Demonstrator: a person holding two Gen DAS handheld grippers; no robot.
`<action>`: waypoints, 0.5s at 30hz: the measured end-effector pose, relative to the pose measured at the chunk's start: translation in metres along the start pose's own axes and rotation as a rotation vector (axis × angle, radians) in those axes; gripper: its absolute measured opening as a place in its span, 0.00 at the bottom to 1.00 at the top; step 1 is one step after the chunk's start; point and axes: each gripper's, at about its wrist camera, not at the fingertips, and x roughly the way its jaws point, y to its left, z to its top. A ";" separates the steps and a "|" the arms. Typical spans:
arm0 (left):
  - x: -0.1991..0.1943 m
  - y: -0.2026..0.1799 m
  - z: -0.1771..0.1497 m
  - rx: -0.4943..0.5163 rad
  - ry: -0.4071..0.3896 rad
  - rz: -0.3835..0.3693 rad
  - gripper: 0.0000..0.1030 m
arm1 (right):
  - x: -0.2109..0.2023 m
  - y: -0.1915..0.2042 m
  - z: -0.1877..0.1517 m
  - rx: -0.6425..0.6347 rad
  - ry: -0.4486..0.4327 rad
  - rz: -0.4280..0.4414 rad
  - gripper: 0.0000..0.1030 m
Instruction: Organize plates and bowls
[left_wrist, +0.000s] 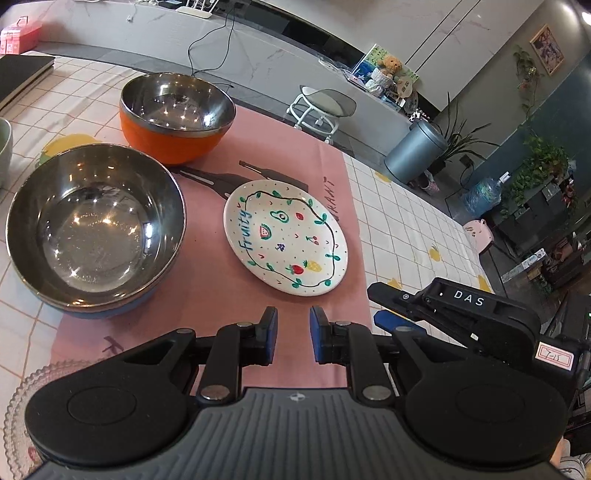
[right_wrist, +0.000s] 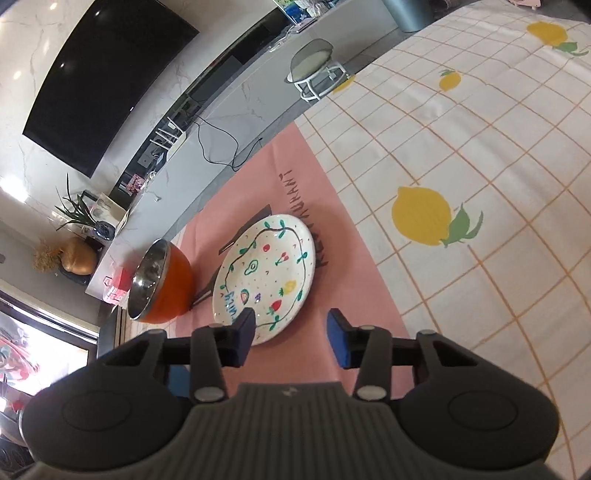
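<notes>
A counter (left_wrist: 406, 206) covered by a checked lemon-print cloth, with a pink mat (left_wrist: 229, 295) laid over it. On the mat lies a white fruit-painted plate (left_wrist: 285, 238), flat and face up.

The left gripper (left_wrist: 293, 334) has its fingers parted by a narrow gap with nothing between them. The plate sits just ahead of these fingers, slightly to their right. Ahead and to their left stands a steel bowl with a blue outside (left_wrist: 95, 230); farther ahead, beyond it, an orange bowl with a steel lining (left_wrist: 176, 116).

The right gripper (right_wrist: 291, 338) is rolled sideways, its fingers moderately apart and empty. The plate's near rim lies immediately ahead, overlapped in view by the left-hand finger (right_wrist: 244, 338); whether it touches cannot be told. The plate looks oval here, its long axis running away from the fingers. The orange bowl is ahead to their left.

By my judgement the right gripper is nearer the plate and better placed to pinch its rim.
</notes>
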 end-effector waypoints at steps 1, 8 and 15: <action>0.005 0.001 0.002 -0.006 0.002 0.002 0.20 | 0.006 -0.003 0.003 0.015 0.010 0.003 0.33; 0.025 0.007 0.010 -0.031 -0.012 0.023 0.20 | 0.033 -0.010 0.013 0.065 0.064 0.024 0.28; 0.034 0.007 0.015 -0.038 -0.015 0.030 0.20 | 0.050 -0.017 0.021 0.116 0.092 0.040 0.29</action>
